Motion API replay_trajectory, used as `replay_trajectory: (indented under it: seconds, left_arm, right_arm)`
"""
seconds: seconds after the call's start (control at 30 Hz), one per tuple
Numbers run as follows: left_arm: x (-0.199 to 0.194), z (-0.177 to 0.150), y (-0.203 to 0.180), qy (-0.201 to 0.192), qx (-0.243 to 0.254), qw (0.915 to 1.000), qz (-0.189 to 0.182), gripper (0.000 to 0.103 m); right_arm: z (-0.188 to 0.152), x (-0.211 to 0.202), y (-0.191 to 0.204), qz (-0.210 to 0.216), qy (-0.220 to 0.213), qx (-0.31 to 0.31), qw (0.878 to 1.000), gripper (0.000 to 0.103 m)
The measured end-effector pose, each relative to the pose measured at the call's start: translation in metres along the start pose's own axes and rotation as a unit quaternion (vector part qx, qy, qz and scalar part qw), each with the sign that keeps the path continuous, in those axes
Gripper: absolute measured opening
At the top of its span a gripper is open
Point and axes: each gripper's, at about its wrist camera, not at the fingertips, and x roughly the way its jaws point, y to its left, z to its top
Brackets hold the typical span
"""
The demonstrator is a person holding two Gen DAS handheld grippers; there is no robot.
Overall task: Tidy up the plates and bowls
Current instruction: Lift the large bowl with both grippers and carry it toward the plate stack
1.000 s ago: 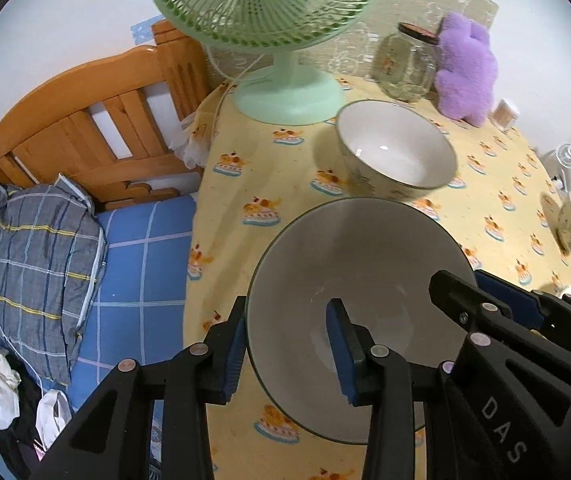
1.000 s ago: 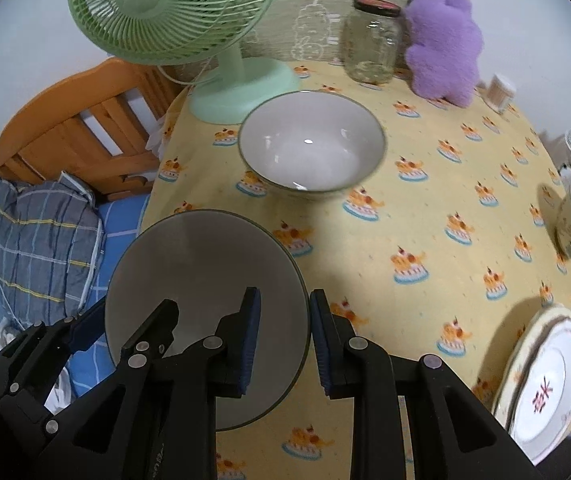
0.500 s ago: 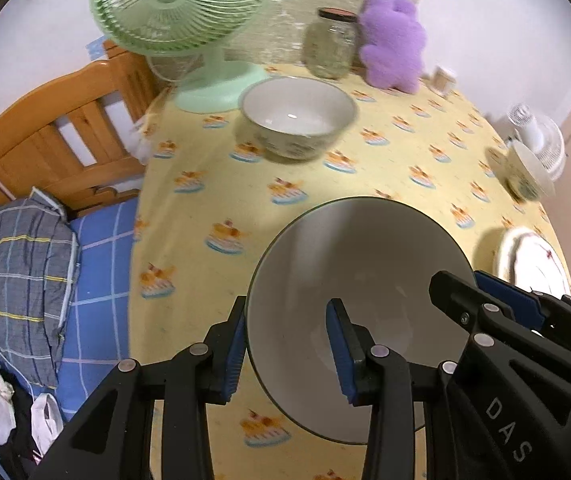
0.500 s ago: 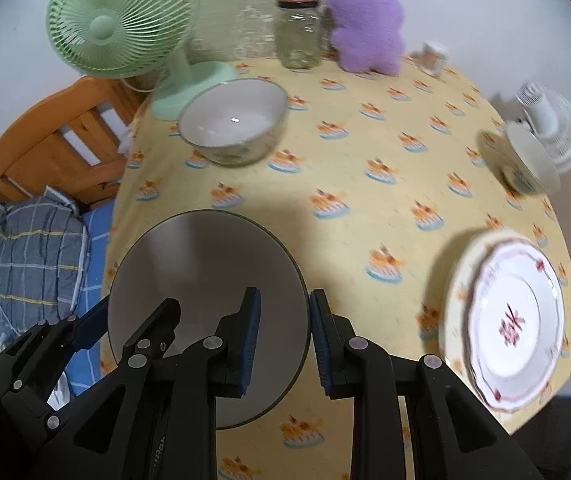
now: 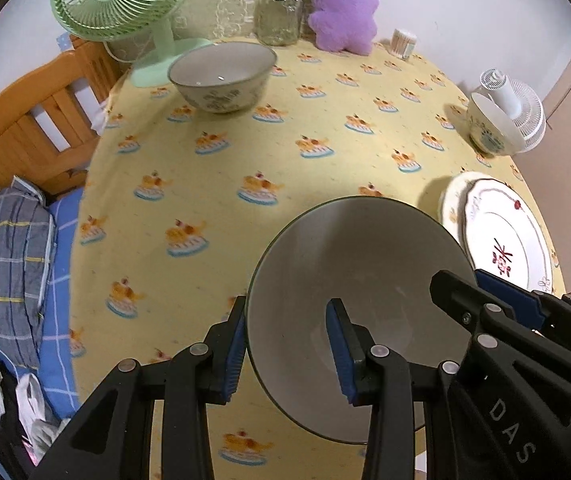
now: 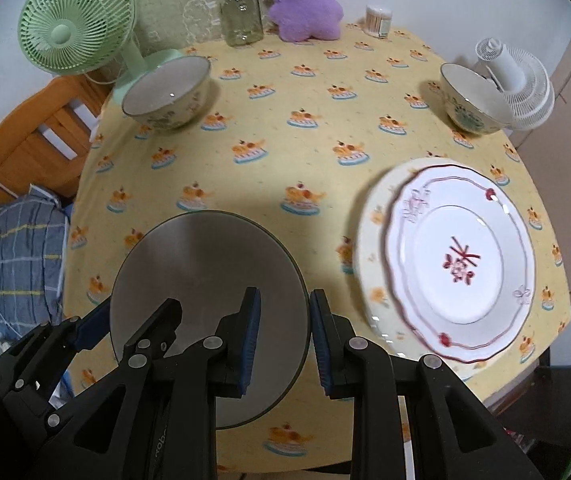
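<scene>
Both grippers hold one large grey bowl point(image 5: 365, 272) above the near edge of the yellow tablecloth. My left gripper point(image 5: 285, 344) is shut on the bowl's left rim, one finger inside and one outside. My right gripper point(image 6: 285, 332) is shut on its right rim point(image 6: 205, 280). A patterned bowl point(image 5: 223, 76) stands at the far left by the fan, also in the right wrist view point(image 6: 167, 94). A smaller bowl point(image 6: 471, 98) stands at the far right. A white red-trimmed plate point(image 6: 461, 256) lies on a larger cream plate point(image 6: 369, 240) at the right.
A green fan point(image 5: 125, 4), a glass jar point(image 5: 279, 14), a purple plush toy point(image 5: 343, 6) and a small container point(image 5: 403, 42) stand along the back. A white fan point(image 6: 513, 80) stands at the right edge. A wooden bed frame point(image 5: 33, 120) with bedding lies left.
Both grippers have pulled back and swung right with the grey bowl. The patterned bowl and fan now sit farther away, and the stacked plates have come into view.
</scene>
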Motion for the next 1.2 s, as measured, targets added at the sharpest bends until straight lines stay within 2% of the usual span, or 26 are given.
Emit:
replay_trajectory:
  seconds: [0.33,0.47,0.77,0.8,0.97,1.13,1.2]
  left_arm:
    - [0.015,-0.001,-0.025,0.015,-0.027,0.9995,0.003,0.038]
    - [0.023,-0.004,-0.025,0.024,-0.040,0.9988,0.018,0.038]
    - [0.024,-0.004,-0.032,0.015,-0.046,0.9977,0.047,0.038]
    - [0.024,-0.004,-0.033,0.015,-0.046,0.9976,0.050,0.038]
    - [0.022,-0.006,-0.038,0.023,-0.055,0.9969,0.050,0.044]
    - [0.015,-0.006,-0.037,0.014,-0.082,0.9952,0.053,0.058]
    - [0.011,-0.006,-0.038,0.007,-0.087,0.9947,0.055,0.066]
  right_arm:
    - [0.003,0.008,-0.032,0.006,0.016,-0.014,1.000,0.029]
    - [0.005,0.016,-0.032,0.018,0.026,-0.031,0.999,0.028]
    - [0.011,0.024,-0.035,0.034,0.030,-0.060,0.997,0.028]
    - [0.011,0.024,-0.035,0.038,0.032,-0.063,0.997,0.031]
    - [0.014,0.029,-0.037,0.033,0.052,-0.079,0.995,0.031]
    - [0.014,0.028,-0.055,0.095,0.046,-0.051,0.993,0.031]
    - [0.016,0.026,-0.058,0.099,0.040,-0.050,0.993,0.031]
